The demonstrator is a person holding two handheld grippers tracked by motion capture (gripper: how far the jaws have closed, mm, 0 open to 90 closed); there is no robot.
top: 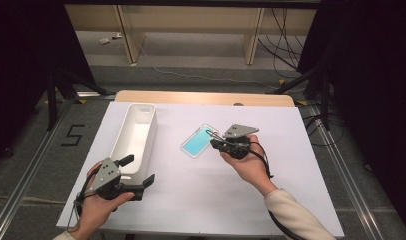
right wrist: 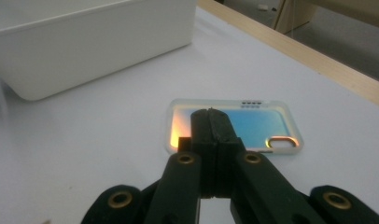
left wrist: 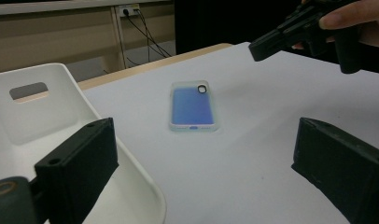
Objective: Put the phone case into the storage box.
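Observation:
A translucent phone case [top: 197, 142] with a blue iridescent back lies flat near the middle of the white table top [top: 201, 195]. My right gripper [top: 214, 140] is shut, with nothing between its jaws, and its tip hangs just over the case's near edge [right wrist: 253, 123]. In the right gripper view the closed jaws [right wrist: 209, 117] cover part of the case. My left gripper [top: 137, 171] stands open at the near end of a white bin [top: 152, 131]. One of its jaws is over the bin's corner. From the left gripper view, the case [left wrist: 193, 106] lies ahead between the wide jaws.
The long white bin [left wrist: 61, 88] runs along the left side of the table, with a handle slot in its end wall. The table's wooden far edge [top: 201, 97] lies beyond the case. Table legs and cables are on the floor behind.

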